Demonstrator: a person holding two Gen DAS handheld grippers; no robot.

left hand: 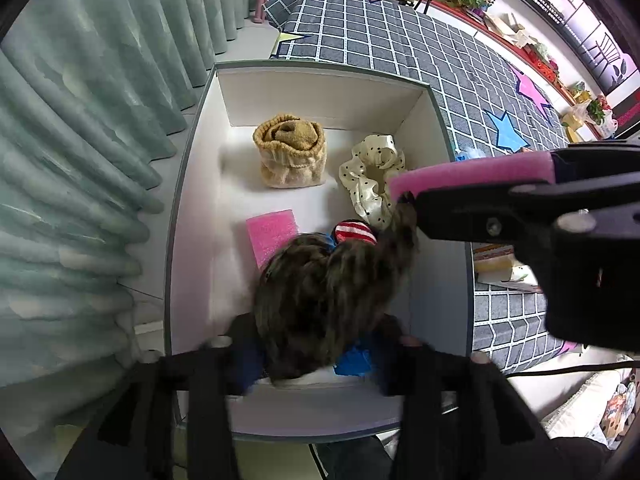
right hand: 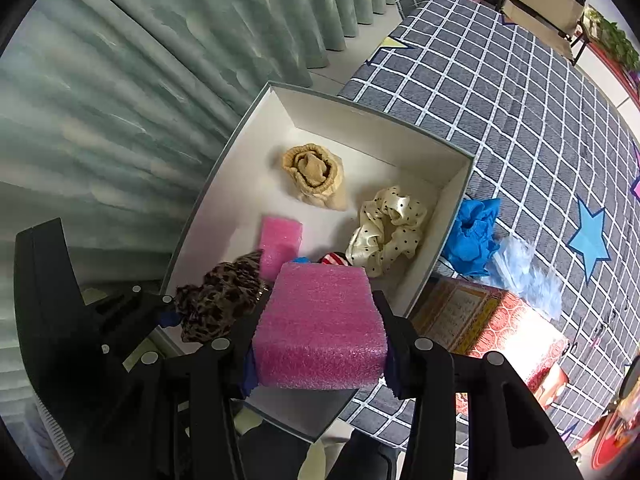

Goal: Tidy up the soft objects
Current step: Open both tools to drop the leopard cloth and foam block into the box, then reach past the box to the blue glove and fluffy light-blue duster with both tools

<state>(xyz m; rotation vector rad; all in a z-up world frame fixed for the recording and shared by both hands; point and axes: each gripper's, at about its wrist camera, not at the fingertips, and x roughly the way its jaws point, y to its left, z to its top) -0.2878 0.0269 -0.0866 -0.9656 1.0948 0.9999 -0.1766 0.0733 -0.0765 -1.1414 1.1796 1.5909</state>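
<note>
A white box stands on the bed. In it lie a rolled tan sock, a cream dotted scrunchie, a pink sponge and a red-striped item. My left gripper is shut on a leopard-print scrunchie over the box's near end. My right gripper is shut on a second pink sponge, just above the box's near right side.
The grey checked bedspread with star shapes lies to the right. A blue cloth and pale blue fluffy item lie outside the box beside a patterned red carton. Green curtains hang at the left.
</note>
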